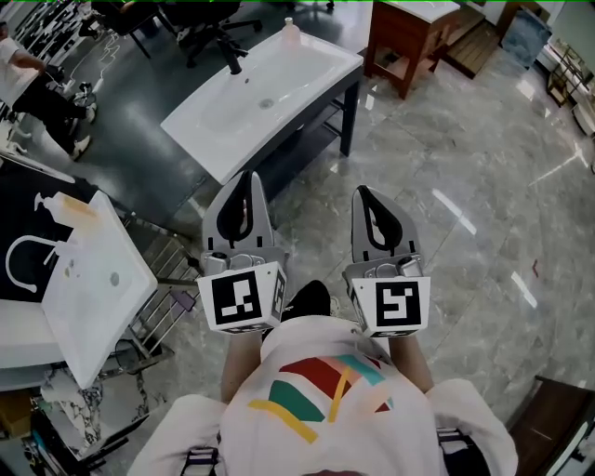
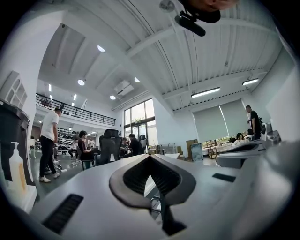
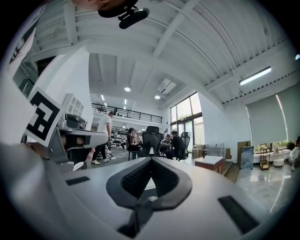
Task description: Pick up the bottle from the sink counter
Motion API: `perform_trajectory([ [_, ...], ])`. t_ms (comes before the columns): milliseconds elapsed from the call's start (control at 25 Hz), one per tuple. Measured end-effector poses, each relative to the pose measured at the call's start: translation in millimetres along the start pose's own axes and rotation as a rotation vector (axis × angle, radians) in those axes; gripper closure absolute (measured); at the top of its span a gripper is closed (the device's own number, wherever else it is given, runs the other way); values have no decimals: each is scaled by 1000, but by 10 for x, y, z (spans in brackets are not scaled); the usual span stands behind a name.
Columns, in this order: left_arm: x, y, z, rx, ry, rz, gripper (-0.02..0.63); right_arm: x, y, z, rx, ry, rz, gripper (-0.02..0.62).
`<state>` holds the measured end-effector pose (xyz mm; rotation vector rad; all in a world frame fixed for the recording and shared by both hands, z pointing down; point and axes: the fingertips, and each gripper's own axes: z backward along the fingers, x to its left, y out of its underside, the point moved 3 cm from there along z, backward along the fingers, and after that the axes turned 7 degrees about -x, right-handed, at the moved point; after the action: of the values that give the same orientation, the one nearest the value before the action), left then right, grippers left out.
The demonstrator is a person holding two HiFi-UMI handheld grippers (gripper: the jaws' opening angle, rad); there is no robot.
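Note:
A small pale bottle [image 1: 290, 32] stands at the far end of a long white sink counter [image 1: 307, 70] ahead of me, near a black faucet [image 1: 232, 61]. A second sink [image 1: 98, 279] at my left carries a pump bottle [image 1: 72, 207], which also appears as the pump bottle [image 2: 17, 167] in the left gripper view. My left gripper [image 1: 251, 182] and right gripper [image 1: 363, 194] are held side by side over the floor, short of the long counter. Both are shut with nothing between the jaws, as the left gripper [image 2: 150, 156] and right gripper [image 3: 151, 159] show in their own views.
A wooden cabinet [image 1: 409, 37] stands at the back right of the counter. Black office chairs [image 1: 216, 28] and seated people are behind it. A wire rack [image 1: 163, 302] sits under the left sink. Glossy marble floor [image 1: 483, 214] spreads to the right.

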<state>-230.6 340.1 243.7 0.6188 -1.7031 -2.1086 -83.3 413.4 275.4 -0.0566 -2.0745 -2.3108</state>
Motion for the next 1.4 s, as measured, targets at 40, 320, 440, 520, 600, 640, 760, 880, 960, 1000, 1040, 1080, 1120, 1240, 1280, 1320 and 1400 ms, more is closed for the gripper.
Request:
perform_trajectory([
  [40,8,12,-19,0,-5,0,588,-27,16,-13,-4,0,-4,584],
  [320,8,23,-238,-34,-8,6,588,-223,-26,-130,-38,18,16,584],
  [440,-22,51,-407,-60,11,16,588,-324,-6,-236,-55,34,31,584],
  [520,-17,67,-558,-79,23,19,588,-387,-3,-348,-70,44,42,584],
  [600,5,68,-735,-102,33,23,588,-450,-23,-493,-79,49,61,584],
  [640,21,71,-826,-114,36,26,588,-479,-22,-568,-83,48,71,584],
  [760,65,135,-1077,-123,36,48,588,-566,31,-772,-80,48,86,584],
  [880,87,205,-1334,-120,47,62,588,-660,44,-1015,-114,44,101,584],
  [960,103,266,-1519,-116,56,63,588,-729,83,-1210,-112,43,100,584],
  [1000,116,305,-1615,-113,60,67,588,-760,108,-1318,-108,41,99,584],
  [1040,133,347,-1716,-109,63,72,588,-788,134,-1432,-104,39,99,584],
  [1080,154,388,-1823,-104,66,77,588,-813,158,-1552,-97,37,95,584],
  [1120,180,427,-1936,-98,69,79,588,-836,185,-1677,-86,38,86,584],
  [1240,303,519,-2312,-86,75,84,588,-898,237,-2105,-62,31,79,584],
  [1280,361,538,-2454,-85,77,86,588,-917,239,-2271,-64,25,86,584],
  [1320,425,552,-2605,-85,79,87,588,-936,237,-2449,-68,19,92,584],
  [1400,558,577,-2928,-85,81,92,588,-980,244,-2813,-60,16,85,584],
])
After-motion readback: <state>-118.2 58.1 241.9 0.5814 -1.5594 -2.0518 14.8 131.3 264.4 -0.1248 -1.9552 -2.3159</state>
